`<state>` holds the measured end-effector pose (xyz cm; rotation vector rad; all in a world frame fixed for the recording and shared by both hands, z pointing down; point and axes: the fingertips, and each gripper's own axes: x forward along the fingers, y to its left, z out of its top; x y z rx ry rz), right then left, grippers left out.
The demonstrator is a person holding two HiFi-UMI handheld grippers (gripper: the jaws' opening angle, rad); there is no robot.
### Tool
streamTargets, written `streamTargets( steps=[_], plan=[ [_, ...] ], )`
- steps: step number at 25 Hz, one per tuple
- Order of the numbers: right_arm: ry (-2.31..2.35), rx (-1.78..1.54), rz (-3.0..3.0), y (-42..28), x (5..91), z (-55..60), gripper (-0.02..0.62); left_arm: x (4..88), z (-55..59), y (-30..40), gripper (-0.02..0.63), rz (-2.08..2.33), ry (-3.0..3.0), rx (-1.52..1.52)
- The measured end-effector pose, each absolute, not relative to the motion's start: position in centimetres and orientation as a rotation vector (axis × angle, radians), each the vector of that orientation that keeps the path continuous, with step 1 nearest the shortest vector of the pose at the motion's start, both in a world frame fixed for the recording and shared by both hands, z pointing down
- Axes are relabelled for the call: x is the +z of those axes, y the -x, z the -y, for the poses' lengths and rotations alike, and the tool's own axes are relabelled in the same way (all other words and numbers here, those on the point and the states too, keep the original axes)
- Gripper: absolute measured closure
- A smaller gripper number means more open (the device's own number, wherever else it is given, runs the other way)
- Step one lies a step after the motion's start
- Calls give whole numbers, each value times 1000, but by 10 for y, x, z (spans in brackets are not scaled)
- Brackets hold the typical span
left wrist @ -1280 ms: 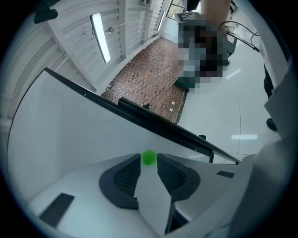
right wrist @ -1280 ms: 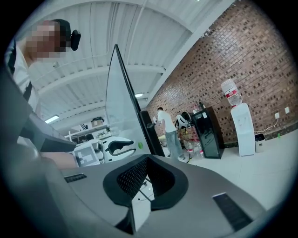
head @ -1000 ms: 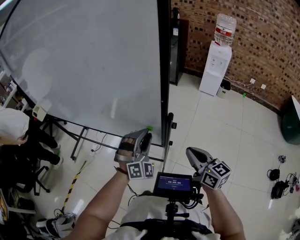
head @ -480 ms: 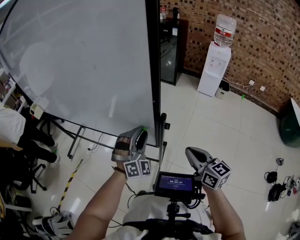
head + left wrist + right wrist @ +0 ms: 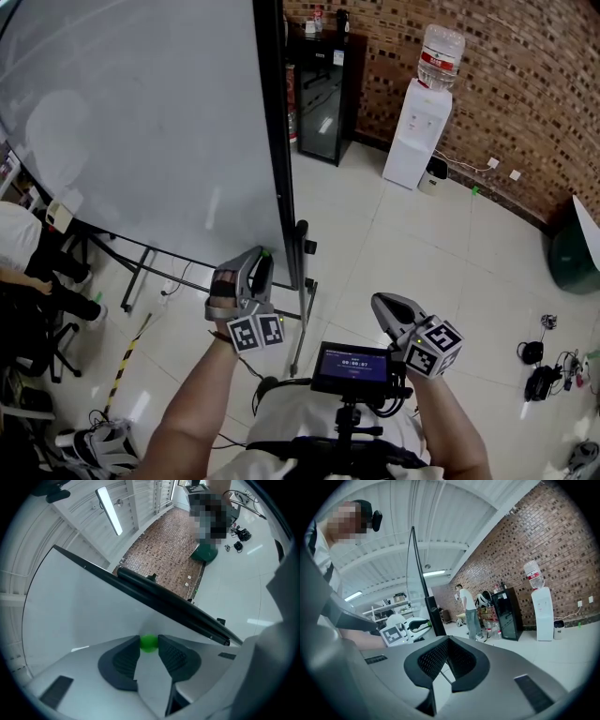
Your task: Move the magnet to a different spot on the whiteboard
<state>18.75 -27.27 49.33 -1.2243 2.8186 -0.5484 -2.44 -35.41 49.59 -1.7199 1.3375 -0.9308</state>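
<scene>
Left gripper (image 5: 262, 259) on the green magnet (image 5: 149, 642) at the whiteboard (image 5: 141, 122)

The left gripper's fingers have just been closing and pinch the small green magnet between their tips. It sits low on the whiteboard, at about 5 o'clock on its face, near the black frame (image 5: 274, 141). The right gripper (image 5: 382, 305) hangs apart at 4 o'clock from the left one, its fingers pressed together on nothing.

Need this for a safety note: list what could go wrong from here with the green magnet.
1. On the left gripper, the fingers have just been closing on the magnet, held only at their very tips; it may slip out when pulled.
2. The magnet sits near the whiteboard's black frame; sliding that way could knock it against the frame.
</scene>
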Motion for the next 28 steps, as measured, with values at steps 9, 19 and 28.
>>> streamTargets(
  steps=[9, 19, 28],
  plan=[
    [1146, -638, -2814, -194, 488, 271, 584, 489, 351, 20, 474, -1384, 1793, -1017],
    [939, -687, -2875, -166, 482, 274, 584, 484, 327, 34, 472, -1653, 2153, -908],
    [758, -635, -2978, -156, 488, 254, 584, 471, 261, 17, 472, -1710, 2500, -680]
  ],
)
